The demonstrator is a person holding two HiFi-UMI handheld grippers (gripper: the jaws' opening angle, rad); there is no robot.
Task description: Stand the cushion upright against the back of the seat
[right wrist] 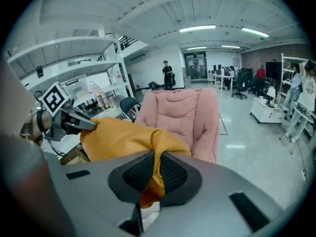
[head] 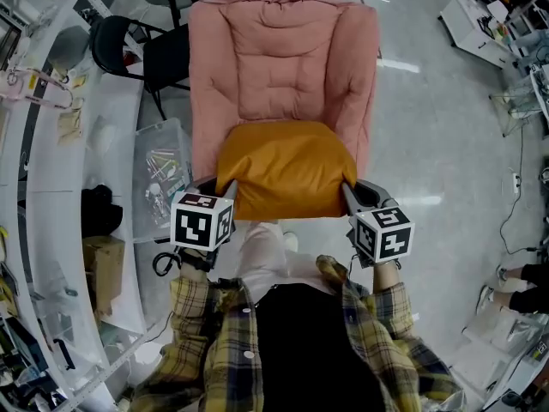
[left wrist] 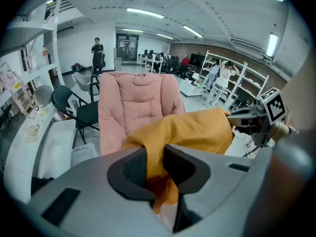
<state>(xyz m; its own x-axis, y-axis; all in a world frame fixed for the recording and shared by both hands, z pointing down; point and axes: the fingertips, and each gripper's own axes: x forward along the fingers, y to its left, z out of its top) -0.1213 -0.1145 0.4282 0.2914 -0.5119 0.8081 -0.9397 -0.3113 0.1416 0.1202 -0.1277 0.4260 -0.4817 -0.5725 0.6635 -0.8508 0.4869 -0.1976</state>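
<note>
An orange cushion (head: pixel 283 168) hangs lifted in front of the pink padded armchair (head: pixel 283 58), its far edge over the seat. My left gripper (head: pixel 220 192) is shut on the cushion's near left corner, and my right gripper (head: pixel 350 192) is shut on the near right corner. In the left gripper view the orange fabric (left wrist: pixel 197 130) runs down between the pads of the left gripper (left wrist: pixel 155 158), with the chair back (left wrist: pixel 133 105) behind. In the right gripper view the right gripper (right wrist: pixel 158 169) pinches a fold of the cushion (right wrist: pixel 123 139) before the armchair (right wrist: pixel 182 112).
A black chair (head: pixel 129 45) stands left of the armchair. A clear plastic box (head: pixel 163 174) and a cardboard box (head: pixel 103 264) sit on the floor beside a white curved bench (head: pixel 51 187). A person (left wrist: pixel 97 51) stands far back. Grey floor lies to the right.
</note>
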